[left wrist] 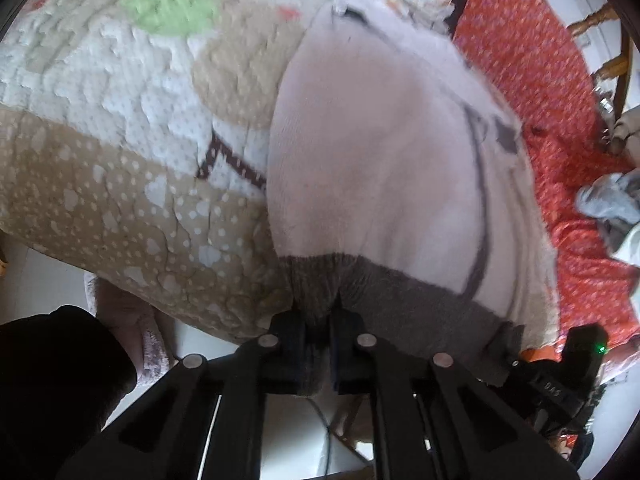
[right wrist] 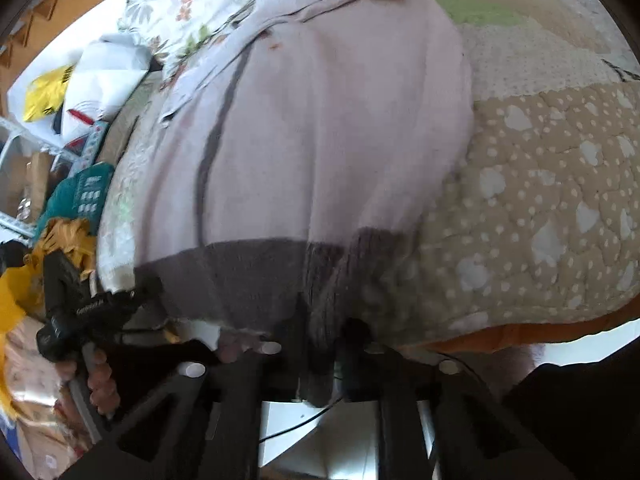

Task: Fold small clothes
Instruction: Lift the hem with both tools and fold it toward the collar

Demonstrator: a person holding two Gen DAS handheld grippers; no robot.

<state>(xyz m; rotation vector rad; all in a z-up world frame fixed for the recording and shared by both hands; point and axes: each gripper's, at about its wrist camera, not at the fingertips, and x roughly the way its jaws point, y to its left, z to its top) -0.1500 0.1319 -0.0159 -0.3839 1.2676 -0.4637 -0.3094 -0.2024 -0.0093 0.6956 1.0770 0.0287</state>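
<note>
A pale sweater (left wrist: 380,152) lies on a quilted bed (left wrist: 120,184) ahead of both tongs. Left tongs (left wrist: 318,320) and right tongs (right wrist: 320,336) each pinch its grey hem (right wrist: 240,276). Red cloth (left wrist: 560,120) beyond; right view blurred.

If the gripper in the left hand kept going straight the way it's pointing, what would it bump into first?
The left gripper is already shut on the grey hem of the pale pink sweater. Straight on, it would probably push into that sweater's body, with the quilt beneath it; the depth is hard to judge.
</note>
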